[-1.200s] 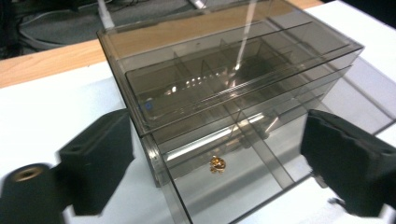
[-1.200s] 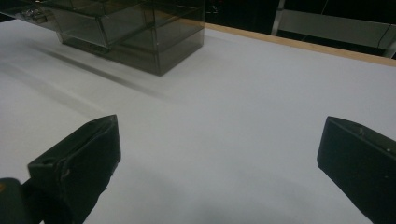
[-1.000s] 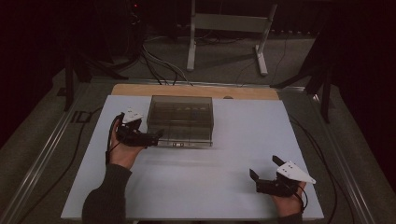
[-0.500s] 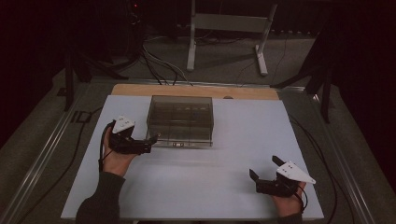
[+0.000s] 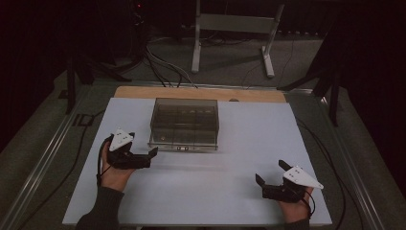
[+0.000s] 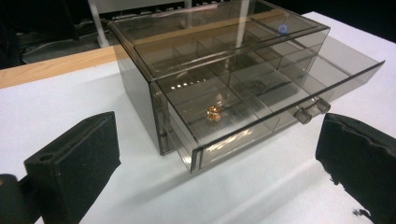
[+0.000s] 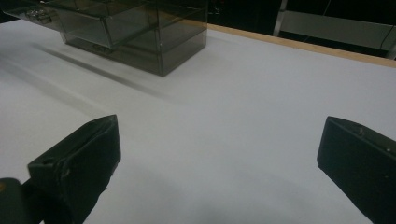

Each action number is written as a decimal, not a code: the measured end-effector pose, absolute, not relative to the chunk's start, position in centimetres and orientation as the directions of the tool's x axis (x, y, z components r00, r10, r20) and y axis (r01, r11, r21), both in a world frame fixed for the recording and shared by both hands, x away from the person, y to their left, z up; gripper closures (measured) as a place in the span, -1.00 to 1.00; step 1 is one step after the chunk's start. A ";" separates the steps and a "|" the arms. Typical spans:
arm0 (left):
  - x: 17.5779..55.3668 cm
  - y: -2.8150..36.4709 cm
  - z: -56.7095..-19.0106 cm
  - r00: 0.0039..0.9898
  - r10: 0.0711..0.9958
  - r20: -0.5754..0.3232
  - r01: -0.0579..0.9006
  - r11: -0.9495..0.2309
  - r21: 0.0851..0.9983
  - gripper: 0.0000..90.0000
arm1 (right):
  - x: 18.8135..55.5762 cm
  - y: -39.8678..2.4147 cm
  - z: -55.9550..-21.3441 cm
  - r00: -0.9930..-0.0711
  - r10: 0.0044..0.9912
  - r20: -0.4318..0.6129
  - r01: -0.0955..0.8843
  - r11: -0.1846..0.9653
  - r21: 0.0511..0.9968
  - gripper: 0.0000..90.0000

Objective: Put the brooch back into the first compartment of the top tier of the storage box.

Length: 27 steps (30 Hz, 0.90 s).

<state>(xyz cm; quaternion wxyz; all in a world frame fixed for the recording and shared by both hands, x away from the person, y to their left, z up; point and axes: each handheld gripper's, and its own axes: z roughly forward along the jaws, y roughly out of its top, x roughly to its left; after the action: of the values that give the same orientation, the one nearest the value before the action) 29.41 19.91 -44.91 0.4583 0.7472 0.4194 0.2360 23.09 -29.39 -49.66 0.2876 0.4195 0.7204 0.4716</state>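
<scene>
We hold the left gripper low over the white table top, its jaws spread wide with nothing between them, and it sits just off the front left corner of the smoked clear drawer box. In the left gripper view that box lies straight ahead of our jaws and a little to the right, close but not touching either one. Its lower drawer is pulled part of the way out toward us, with two small clear pull tabs on its front wall, nearer the right-hand jaw. The drawer is split into compartments, and in the one nearest the left-hand jaw we see a small gold-coloured object; we cannot tell what it is. The right gripper rests near the front right corner of the table top, well apart from the box, and its jaws are likewise spread wide and empty. In the right gripper view the box stands far ahead and off to the left, beyond bare white surface. A strip of wooden edge runs behind the box, on the far side from both grippers.
</scene>
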 end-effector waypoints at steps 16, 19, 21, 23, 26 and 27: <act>27.5 20.6 -47.2 0.563 0.826 -0.018 0.381 -0.240 0.893 -0.99 | 23.1 -29.3 -49.7 -0.490 0.872 -0.020 0.331 0.207 0.920 -1.00; 27.1 20.8 -47.6 0.563 0.826 -0.009 0.367 -0.240 0.899 -0.99 | 23.1 -29.2 -49.7 -0.491 0.871 -0.021 0.331 0.209 0.920 -1.00; 26.8 20.9 -47.9 0.558 0.830 -0.013 0.362 -0.229 0.904 -0.99 | 23.1 -29.2 -49.7 -0.492 0.871 -0.021 0.331 0.209 0.920 -1.00; 26.5 21.1 -48.1 0.554 0.832 -0.013 0.357 -0.223 0.907 -0.99 | 23.1 -29.2 -49.7 -0.494 0.869 -0.020 0.331 0.209 0.920 -1.00; 26.3 21.2 -48.5 0.550 0.835 -0.017 0.357 -0.217 0.909 -0.99 | 23.1 -29.1 -49.7 -0.495 0.869 -0.019 0.331 0.209 0.920 -1.00; 26.2 21.2 -48.6 0.548 0.836 -0.018 0.357 -0.214 0.909 -0.99 | 23.1 -29.1 -49.7 -0.496 0.868 -0.020 0.330 0.210 0.920 -1.00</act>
<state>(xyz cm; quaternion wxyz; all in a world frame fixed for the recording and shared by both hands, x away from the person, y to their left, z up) 26.20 21.25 -48.60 0.4791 0.7379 0.4041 0.2502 23.09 -29.12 -49.74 0.2843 0.4137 0.7240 0.4732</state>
